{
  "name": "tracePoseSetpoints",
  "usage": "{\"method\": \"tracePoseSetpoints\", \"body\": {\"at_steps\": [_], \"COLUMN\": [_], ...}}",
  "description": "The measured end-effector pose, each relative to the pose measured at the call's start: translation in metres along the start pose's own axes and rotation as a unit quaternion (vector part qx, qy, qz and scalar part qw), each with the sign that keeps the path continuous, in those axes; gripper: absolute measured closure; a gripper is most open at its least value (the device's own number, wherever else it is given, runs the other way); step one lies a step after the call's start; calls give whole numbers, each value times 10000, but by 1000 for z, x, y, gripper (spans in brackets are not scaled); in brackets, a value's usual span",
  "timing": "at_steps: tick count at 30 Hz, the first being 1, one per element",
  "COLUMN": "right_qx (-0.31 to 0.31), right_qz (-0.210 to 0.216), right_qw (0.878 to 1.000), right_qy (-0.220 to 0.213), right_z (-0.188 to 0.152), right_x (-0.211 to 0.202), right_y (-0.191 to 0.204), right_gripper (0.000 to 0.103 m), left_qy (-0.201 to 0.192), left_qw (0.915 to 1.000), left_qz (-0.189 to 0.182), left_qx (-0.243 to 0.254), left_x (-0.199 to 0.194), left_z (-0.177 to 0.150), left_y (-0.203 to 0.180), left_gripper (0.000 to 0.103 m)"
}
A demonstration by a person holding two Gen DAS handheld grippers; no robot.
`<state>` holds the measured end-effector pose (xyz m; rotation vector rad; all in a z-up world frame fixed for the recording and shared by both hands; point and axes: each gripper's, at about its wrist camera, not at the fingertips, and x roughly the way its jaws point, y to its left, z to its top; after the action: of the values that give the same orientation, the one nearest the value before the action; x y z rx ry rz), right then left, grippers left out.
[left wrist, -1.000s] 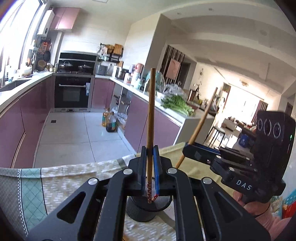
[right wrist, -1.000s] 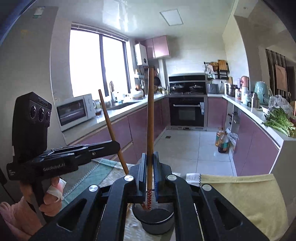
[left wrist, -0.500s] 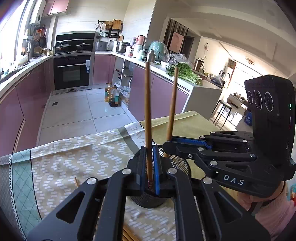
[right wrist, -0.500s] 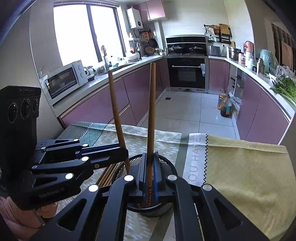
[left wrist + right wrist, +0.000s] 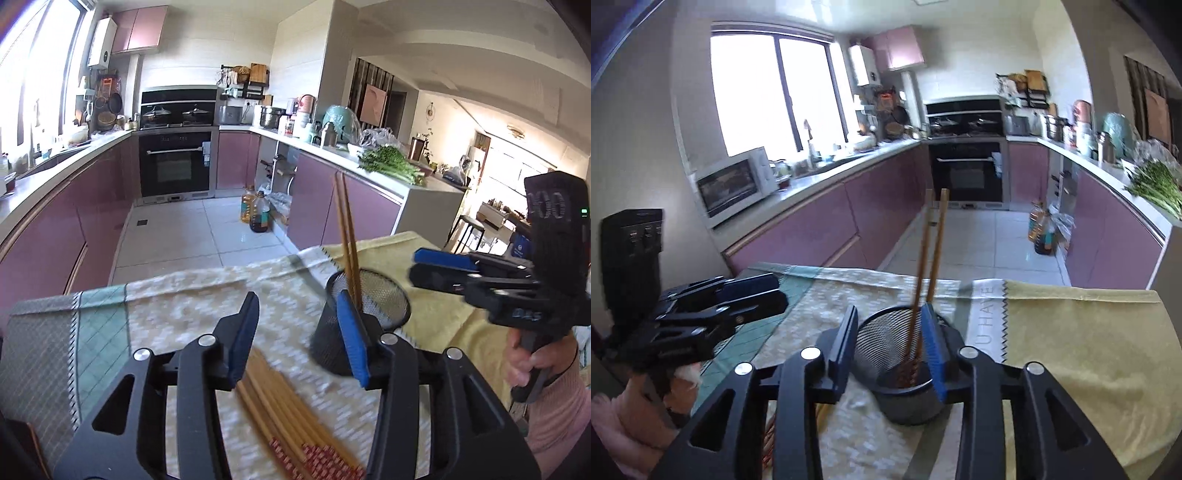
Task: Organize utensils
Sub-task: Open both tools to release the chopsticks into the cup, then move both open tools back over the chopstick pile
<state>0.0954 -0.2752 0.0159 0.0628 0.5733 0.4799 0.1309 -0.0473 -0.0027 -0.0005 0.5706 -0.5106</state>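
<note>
A black mesh cup [image 5: 364, 321] [image 5: 899, 373] stands on the cloth-covered table. Two wooden chopsticks [image 5: 347, 243] [image 5: 929, 266] stand in it, leaning together, free of both grippers. My left gripper [image 5: 297, 338] is left of the cup with its jaws opening and nothing between them. Beneath it lies a bundle of several chopsticks [image 5: 288, 413]. My right gripper [image 5: 892, 350] is over the near rim of the cup, its jaws opening, with the two chopsticks seen in the gap but untouched. The right gripper's black body [image 5: 517, 284] shows at the right in the left wrist view.
A patterned tablecloth [image 5: 177, 310] and a yellow cloth [image 5: 1082, 343] cover the table. Beyond its far edge lie the tiled kitchen floor, purple cabinets [image 5: 55, 229], an oven [image 5: 175, 164], and oil bottles [image 5: 256, 212]. A person's hand [image 5: 532, 365] grips the right handle.
Both grippers were shut on one upright chopstick each, came down over the cup, then opened. The two chopsticks now stand loose in the cup and the left gripper has shifted left.
</note>
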Motion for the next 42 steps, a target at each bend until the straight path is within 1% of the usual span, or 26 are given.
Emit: {"method": "tracePoseSetpoints", "body": {"at_steps": [2,3,5,10,13,15,18,21,25,30,33,36,42], "right_qx": [-119,-148,-212,-73,60,96,100,72,40,9,-31,-81,-234], "right_qz": [141,241,288,374,396,409,412,380,311,217,199,162,-31], "right_qw": [9997,9993,9982,9941,9908,9892,9877,9868,9857,9844,9843,9841,9834], "right_qy": [129,260,475,1017,1294,1402,1506,1572,1654,1746,1752,1765,1799], "right_z": [-10,-18,-30,-55,-66,-73,-76,-77,-79,-82,-83,-82,-81], "right_x": [-1,3,11,40,56,62,68,74,78,82,84,87,86], "right_y": [12,18,27,36,37,40,45,49,50,50,50,52,54], "right_gripper": [66,66,66,66,66,66,66,66,68,69,69,69,69], "left_qy": [185,292,538,1112,1388,1484,1541,1575,1690,1726,1756,1782,1822], "left_qw": [9998,9995,9982,9926,9887,9872,9863,9860,9840,9834,9828,9824,9817], "left_qz": [106,144,247,249,247,226,234,241,306,347,362,373,387], "left_qx": [-32,-55,-119,-411,-516,-541,-532,-497,-477,-442,-436,-417,-385], "left_x": [-4,-4,-1,10,21,26,27,30,38,44,46,48,48], "left_z": [-14,-22,-38,-76,-92,-100,-104,-101,-97,-96,-96,-96,-97], "left_y": [9,13,23,41,48,47,45,41,39,39,40,41,42], "left_gripper": [59,59,60,61,61,62,62,62,67,68,68,70,71]}}
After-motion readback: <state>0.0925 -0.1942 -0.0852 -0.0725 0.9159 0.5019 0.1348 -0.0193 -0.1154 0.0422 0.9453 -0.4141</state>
